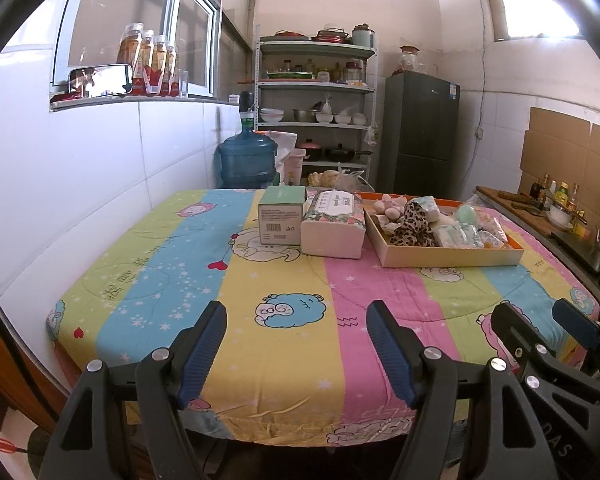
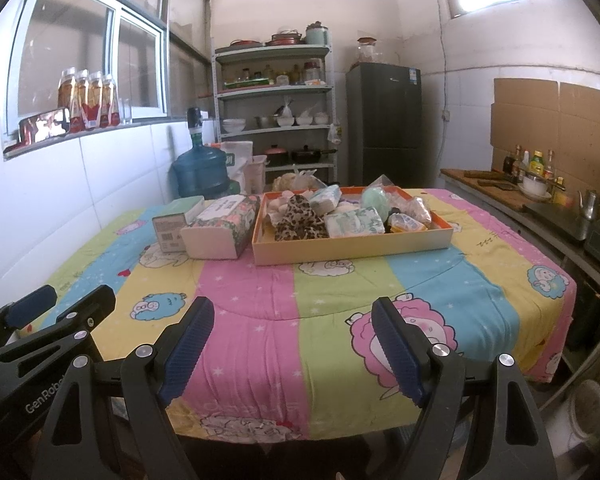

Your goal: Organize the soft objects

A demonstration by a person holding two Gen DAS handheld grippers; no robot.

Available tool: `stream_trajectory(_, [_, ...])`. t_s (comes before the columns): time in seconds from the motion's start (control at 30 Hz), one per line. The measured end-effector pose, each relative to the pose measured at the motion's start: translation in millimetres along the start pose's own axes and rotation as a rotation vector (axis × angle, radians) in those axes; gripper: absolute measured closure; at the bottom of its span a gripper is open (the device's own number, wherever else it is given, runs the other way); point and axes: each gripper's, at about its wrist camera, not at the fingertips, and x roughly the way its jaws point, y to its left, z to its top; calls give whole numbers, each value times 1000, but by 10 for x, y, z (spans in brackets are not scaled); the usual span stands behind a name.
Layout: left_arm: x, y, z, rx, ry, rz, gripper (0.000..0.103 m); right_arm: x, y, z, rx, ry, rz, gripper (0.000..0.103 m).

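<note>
A shallow orange-rimmed box (image 1: 452,255) (image 2: 352,246) stands on the far part of the table and holds several soft things: a leopard-print cloth (image 1: 414,226) (image 2: 298,218), tissue packs (image 1: 458,236) (image 2: 354,221), pink plush pieces (image 1: 392,206) and a pale green round item (image 1: 466,213) (image 2: 374,199). Left of it lie a floral tissue pack (image 1: 334,226) (image 2: 220,228) and a green box (image 1: 282,216) (image 2: 178,220). My left gripper (image 1: 296,344) and right gripper (image 2: 292,340) are open and empty over the table's near edge, far from the box.
The table wears a striped cartoon-sheep cloth (image 1: 284,304) (image 2: 340,300). A white tiled wall (image 1: 80,184) runs along its left. Behind stand a blue water jug (image 1: 248,160), shelves with dishes (image 1: 316,92) and a dark fridge (image 1: 420,128). A kitchen counter (image 2: 540,208) runs on the right.
</note>
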Motion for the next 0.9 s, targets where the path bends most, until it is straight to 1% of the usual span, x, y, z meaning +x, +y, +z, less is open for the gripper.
stream_trajectory(0.9, [-11,17,0,0,-1,3,31,0,5,-1,0,0,1,21])
